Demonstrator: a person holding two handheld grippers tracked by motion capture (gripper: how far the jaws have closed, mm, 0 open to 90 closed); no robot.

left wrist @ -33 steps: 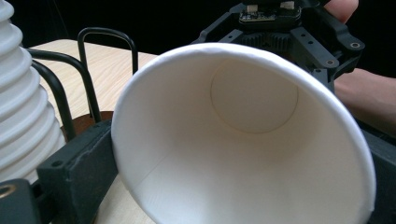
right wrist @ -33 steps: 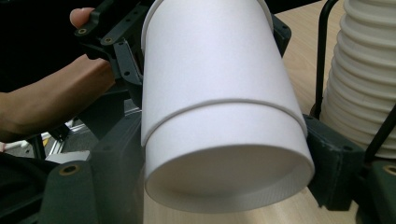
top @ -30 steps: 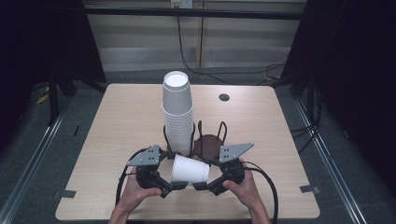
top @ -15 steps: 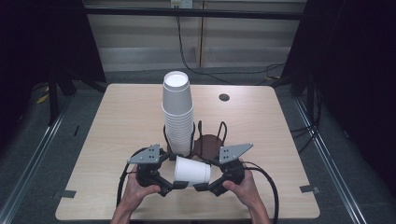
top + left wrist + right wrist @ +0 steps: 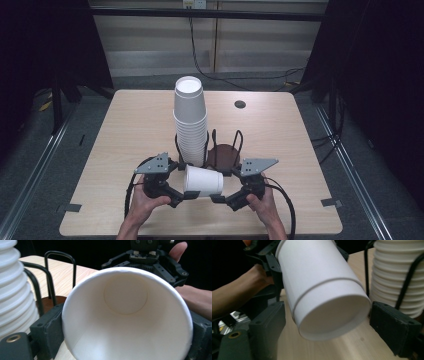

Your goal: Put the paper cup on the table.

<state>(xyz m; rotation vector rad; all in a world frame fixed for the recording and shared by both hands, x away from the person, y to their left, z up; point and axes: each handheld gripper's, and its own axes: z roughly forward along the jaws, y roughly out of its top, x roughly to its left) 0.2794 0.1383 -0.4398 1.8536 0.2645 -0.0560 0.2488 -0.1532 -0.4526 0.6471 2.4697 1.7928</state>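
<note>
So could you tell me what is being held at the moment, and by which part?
The left gripper holds the single paper cup, lying sideways, by its rim end, its jaws having just closed there.

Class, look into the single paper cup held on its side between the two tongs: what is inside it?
Nothing: the paper cup shows a bare white wall and round bottom. The low near wall, by the rim, is cut off by the frame.

No text, label or number seems readable on anything in view
</note>
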